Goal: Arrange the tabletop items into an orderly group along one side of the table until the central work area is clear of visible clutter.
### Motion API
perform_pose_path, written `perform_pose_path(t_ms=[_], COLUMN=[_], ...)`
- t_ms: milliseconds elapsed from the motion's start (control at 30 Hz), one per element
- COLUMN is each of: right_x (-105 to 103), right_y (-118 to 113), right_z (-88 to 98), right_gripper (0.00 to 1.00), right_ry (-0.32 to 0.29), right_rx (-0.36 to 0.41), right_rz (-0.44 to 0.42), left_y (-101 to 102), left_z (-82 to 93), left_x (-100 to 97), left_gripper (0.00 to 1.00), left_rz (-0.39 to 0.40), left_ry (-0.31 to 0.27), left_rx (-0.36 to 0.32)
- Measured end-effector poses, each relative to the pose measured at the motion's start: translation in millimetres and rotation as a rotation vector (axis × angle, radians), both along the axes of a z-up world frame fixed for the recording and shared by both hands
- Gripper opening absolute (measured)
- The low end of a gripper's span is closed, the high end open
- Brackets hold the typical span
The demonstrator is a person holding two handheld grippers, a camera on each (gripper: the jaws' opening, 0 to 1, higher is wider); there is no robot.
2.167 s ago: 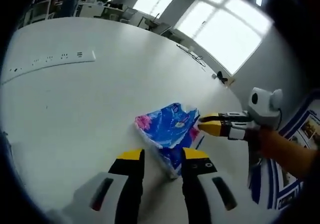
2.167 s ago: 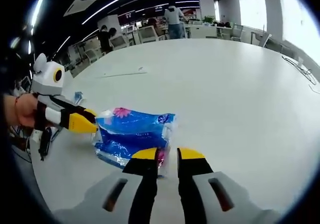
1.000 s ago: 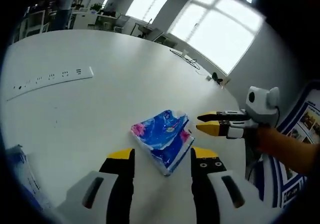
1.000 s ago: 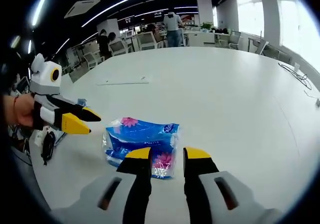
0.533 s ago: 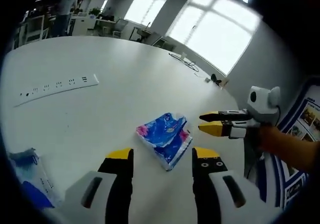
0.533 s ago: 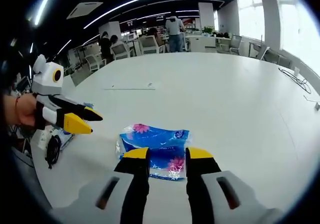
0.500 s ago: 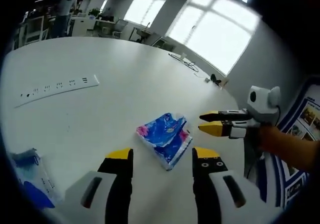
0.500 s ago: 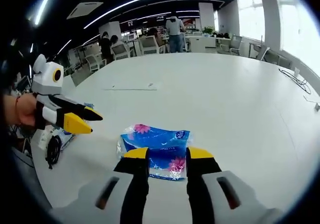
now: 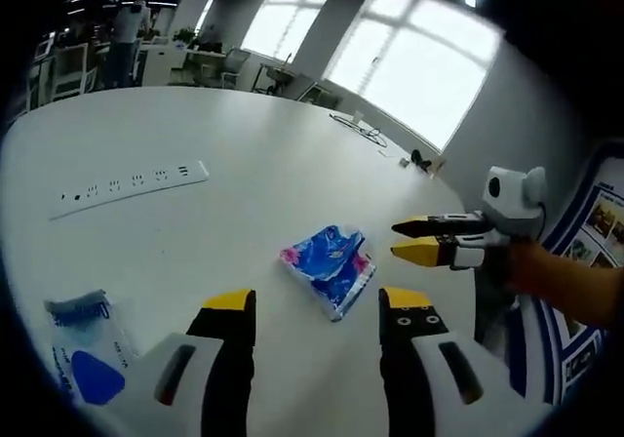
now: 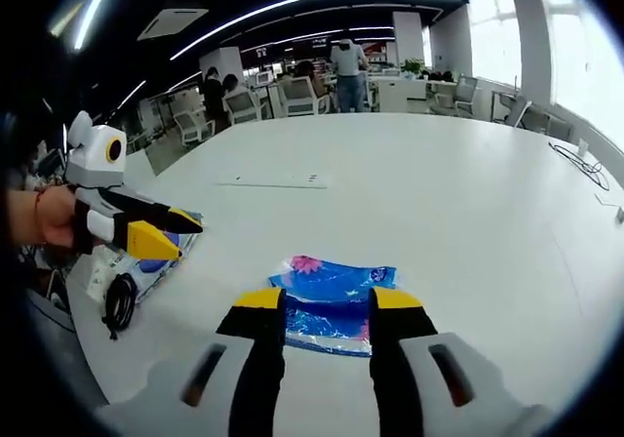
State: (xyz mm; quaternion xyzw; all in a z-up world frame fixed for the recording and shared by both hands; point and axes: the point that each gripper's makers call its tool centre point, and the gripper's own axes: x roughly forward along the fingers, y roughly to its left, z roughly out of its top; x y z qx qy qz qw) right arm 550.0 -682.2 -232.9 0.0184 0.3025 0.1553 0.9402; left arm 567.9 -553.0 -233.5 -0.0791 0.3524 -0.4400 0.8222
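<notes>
While both grippers — left (image 9: 314, 312), right (image 10: 328, 307) — gape empty, blue tissue pack (image 9: 329, 266) lies between them.

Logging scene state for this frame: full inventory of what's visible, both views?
table: 1, white, large and rounded, under everything
tissue pack: 1, blue with pink flowers, lying flat on the table ahead of both grippers, touched by neither
power strip: 1, white, long, lying flat farther out on the table
plastic pouch: 1, clear with blue print, near the table edge at the left gripper view's lower left
black cable: 1, coiled, at the table edge beside the pouch
cables: dark, thin, on the table's far side near the windows
people: a few, standing in the background office
left gripper: yellow-tipped, jaws open, empty
right gripper: yellow-tipped, jaws open, empty
hand: 1, holding the left gripper
</notes>
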Motion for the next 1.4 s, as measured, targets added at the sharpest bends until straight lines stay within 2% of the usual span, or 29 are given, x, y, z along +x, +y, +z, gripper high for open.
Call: perform_pose_path(t_ms=[233,667,1400], right_x=[-6,-17,-43], right_y=[18,51,109], right_z=[5.7,12.8,23.4], right_gripper=[0.34,0.35,0.35], right_ry=[-0.004,-0.003,0.003], right_rx=[0.012,0.021,0.026], right_rz=[0.02,0.051,0.113], left_y=[16,51,125], left_z=[10.7,19.4,37.8], left_x=[-3.1,-12.6,-38.4], left_gripper=[0.53,0.55,0.56], left_rz=[0.007,0.031,0.103], left_ry=[-0.026,-0.041,-0.081], left_rx=[-0.008,-0.009,-0.004])
